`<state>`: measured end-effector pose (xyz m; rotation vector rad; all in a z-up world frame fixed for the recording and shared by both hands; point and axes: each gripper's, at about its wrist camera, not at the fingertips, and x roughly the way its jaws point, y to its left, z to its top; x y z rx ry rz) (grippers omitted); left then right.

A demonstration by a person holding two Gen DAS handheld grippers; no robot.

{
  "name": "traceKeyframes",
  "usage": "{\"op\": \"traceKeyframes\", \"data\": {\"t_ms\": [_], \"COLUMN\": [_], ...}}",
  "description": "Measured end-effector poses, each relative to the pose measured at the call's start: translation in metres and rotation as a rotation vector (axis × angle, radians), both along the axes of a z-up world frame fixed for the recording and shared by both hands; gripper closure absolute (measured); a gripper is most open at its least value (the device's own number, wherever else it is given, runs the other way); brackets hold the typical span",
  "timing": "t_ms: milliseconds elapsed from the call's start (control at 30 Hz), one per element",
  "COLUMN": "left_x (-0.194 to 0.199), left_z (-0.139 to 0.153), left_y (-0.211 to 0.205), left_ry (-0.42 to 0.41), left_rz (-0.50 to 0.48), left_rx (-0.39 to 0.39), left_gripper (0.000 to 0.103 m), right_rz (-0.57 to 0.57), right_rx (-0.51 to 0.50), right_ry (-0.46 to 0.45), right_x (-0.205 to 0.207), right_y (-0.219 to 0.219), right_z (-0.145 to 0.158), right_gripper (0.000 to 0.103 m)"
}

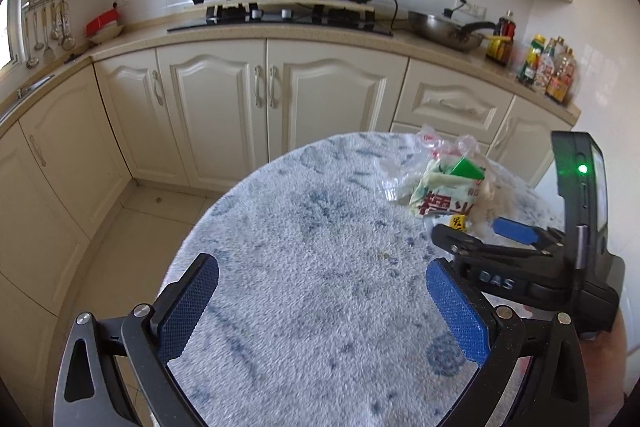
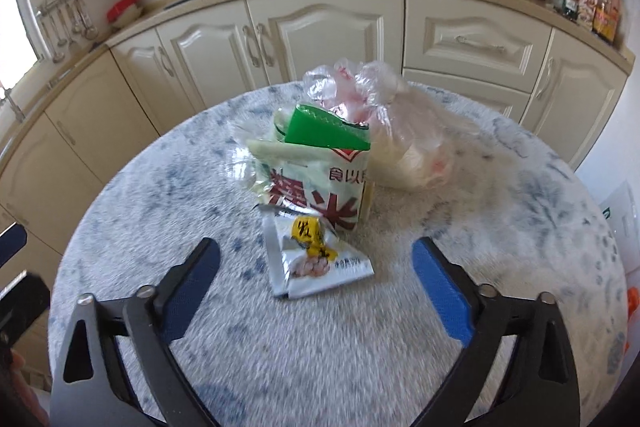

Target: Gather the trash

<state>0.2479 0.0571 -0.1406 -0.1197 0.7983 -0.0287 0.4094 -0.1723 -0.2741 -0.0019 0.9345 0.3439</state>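
Though near the wrapper (image 2: 316,259), right gripper (image 2: 316,291) wide, bare rug (image 2: 280,367) beneath.

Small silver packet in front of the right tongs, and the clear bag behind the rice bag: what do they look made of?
Small silver packet: looks like metallised foil-plastic film, glossy, with sharp creases and a torn top edge. Clear bag: thin transparent plastic film, crinkled, with bright glints; its contents show through only vaguely. Both seem light and flimsy. The right tongs stand open, short of the packet.
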Motion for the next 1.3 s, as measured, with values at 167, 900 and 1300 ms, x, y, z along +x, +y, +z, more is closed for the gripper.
{"op": "traceKeyframes", "data": {"t_ms": [167,900,1300], "left_x": [0.018,0.097,0.167], "left_z": [-0.015,-0.043,-0.079], "left_y": [-0.002,-0.085,-0.121], "left_ry": [0.021,0.026,0.060], "left_rz": [0.011,-0.099,-0.109], "left_rx": [-0.003,0.031,0.107], "left_gripper": [0.001,0.001,0.005], "right_rz": [0.043,-0.009,-0.036], "right_rx": [-0.097,0.061,0.104], "right_ry": [-0.034,-0.017,-0.017], "right_x": [0.000,-0.008,0.003], "right_y": [0.017,-0.078,-0.104], "right_z": [-0.013,-0.006,-0.009], "right_gripper": [0.034,0.071,0.071]}}
